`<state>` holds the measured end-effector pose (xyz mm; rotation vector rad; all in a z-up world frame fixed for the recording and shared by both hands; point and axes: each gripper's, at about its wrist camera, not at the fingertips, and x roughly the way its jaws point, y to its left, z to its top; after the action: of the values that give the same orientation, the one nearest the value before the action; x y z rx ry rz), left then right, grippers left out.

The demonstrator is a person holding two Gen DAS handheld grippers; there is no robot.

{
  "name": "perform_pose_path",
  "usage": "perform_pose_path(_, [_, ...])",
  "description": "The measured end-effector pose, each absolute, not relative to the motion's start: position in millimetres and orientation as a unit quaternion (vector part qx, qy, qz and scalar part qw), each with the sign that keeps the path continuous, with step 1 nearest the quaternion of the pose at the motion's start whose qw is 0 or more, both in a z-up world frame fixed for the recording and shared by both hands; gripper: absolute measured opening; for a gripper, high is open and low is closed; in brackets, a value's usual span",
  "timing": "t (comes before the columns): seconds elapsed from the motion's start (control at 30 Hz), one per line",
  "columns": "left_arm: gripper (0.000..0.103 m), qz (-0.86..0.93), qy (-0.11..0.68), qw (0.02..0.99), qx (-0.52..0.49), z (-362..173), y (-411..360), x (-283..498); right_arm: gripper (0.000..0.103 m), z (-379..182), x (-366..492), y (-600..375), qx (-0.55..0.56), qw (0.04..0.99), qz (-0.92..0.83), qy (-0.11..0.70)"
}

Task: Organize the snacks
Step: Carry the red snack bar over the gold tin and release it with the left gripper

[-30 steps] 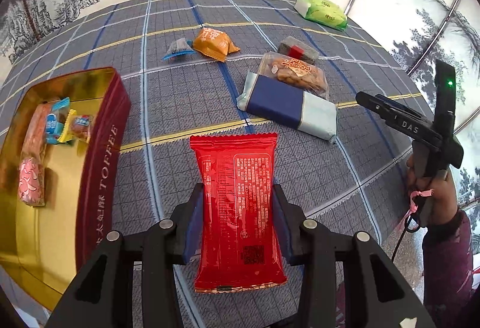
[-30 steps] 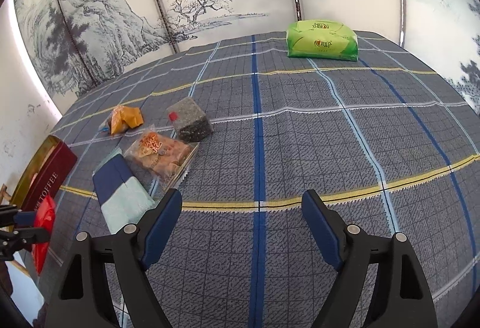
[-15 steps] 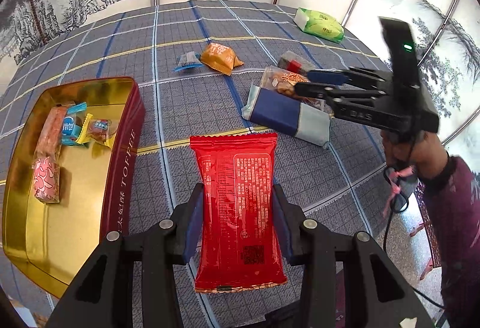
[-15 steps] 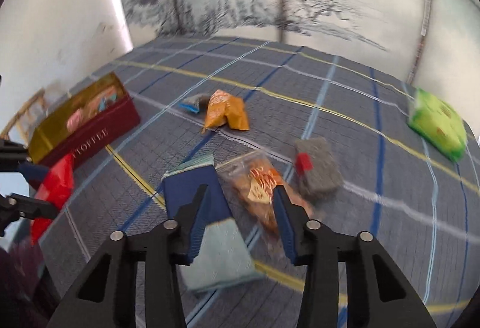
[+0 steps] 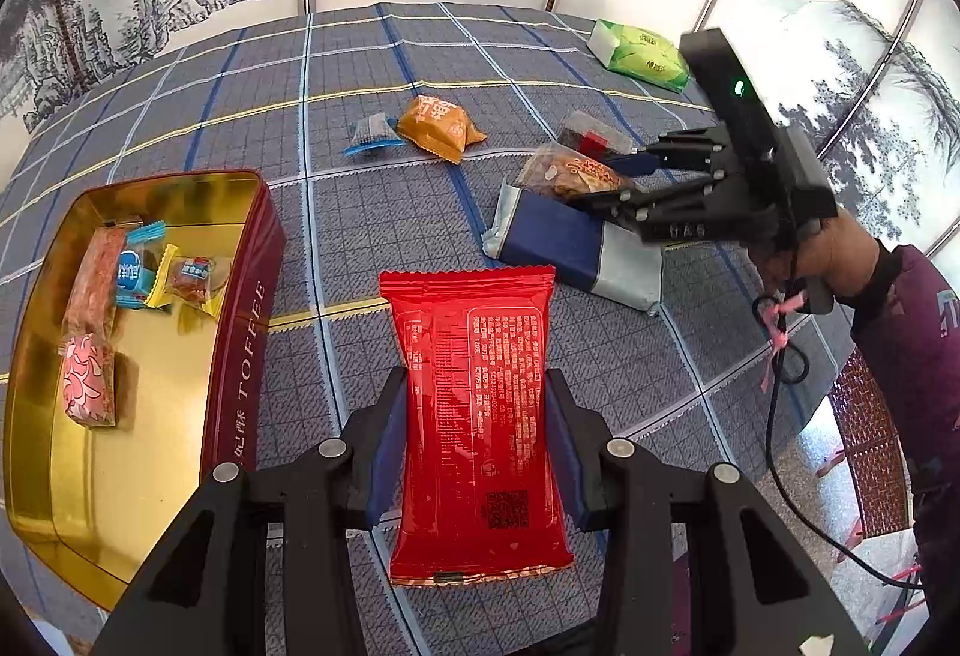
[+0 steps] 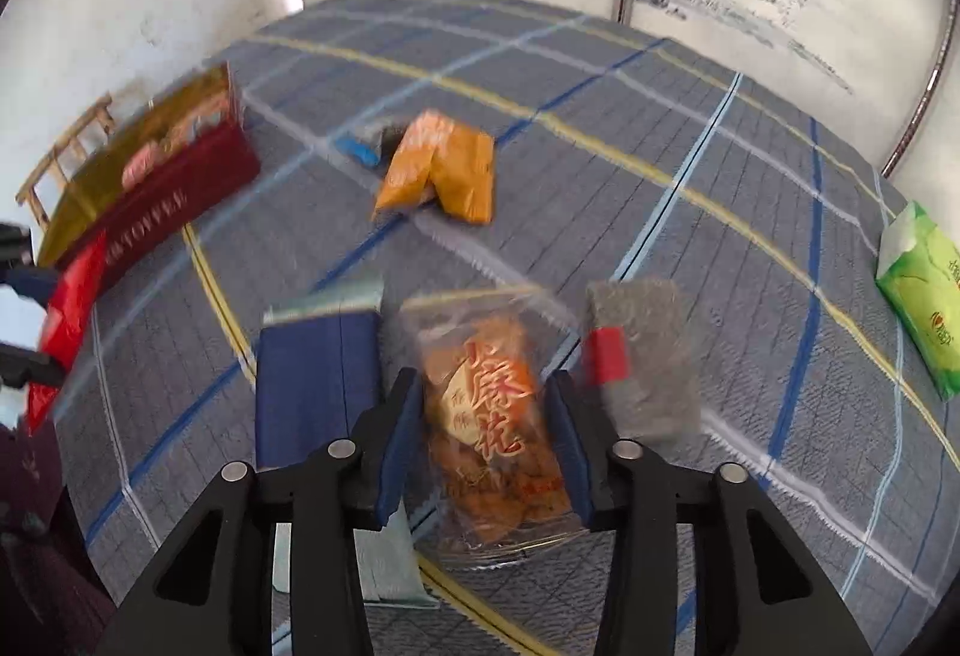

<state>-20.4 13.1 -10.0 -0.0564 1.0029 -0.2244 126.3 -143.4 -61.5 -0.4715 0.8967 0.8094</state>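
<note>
My left gripper [image 5: 474, 434] is shut on a red snack packet [image 5: 477, 410] and holds it above the cloth, just right of the gold and red toffee tin [image 5: 240, 356]. The tin holds several wrapped sweets [image 5: 129, 272]. My right gripper [image 6: 489, 440] is open, its jaws on either side of a clear bag of orange crackers [image 6: 486, 416] that lies on the table. In the left wrist view the right gripper [image 5: 606, 179] sits over that bag [image 5: 570, 173].
A blue and grey packet [image 6: 318, 380] lies left of the crackers, a grey block with a red tag [image 6: 642, 356] to the right. An orange packet [image 6: 444, 170] and a small blue sweet [image 5: 372, 134] lie further back. A green pack [image 6: 924, 290] is at the far right.
My right gripper swung left and came down over the cracker bag, its jaws narrower than a second ago. My left gripper kept hold of the red packet and drifted slightly toward the tin.
</note>
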Motion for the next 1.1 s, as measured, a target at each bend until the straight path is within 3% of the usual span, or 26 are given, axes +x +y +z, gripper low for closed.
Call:
perform_pose_path(0.3, [0.039, -0.106, 0.474, 0.874, -0.025, -6.6, 13.4, -24.0, 0.041, -57.8, 110.5, -154.5, -0.188, 0.840, 0.318, 0.397])
perform_pose_path(0.5, [0.039, -0.109, 0.457, 0.882, -0.032, 1.7, 18.9, -29.2, 0.041, -26.4, 59.5, -238.8, -0.026, 0.906, 0.261, 0.332])
perform_pose_path(0.67, [0.039, -0.114, 0.449, 0.886, -0.027, 7.3, 18.2, -38.8, 0.041, -46.0, 82.0, -302.1, 0.072, 0.912, 0.172, 0.366])
perform_pose_path(1.1, [0.039, -0.071, 0.412, 0.908, -0.015, 24.6, 50.2, -56.4, 0.041, -67.1, 103.5, -319.4, 0.099, 0.907, 0.106, 0.394])
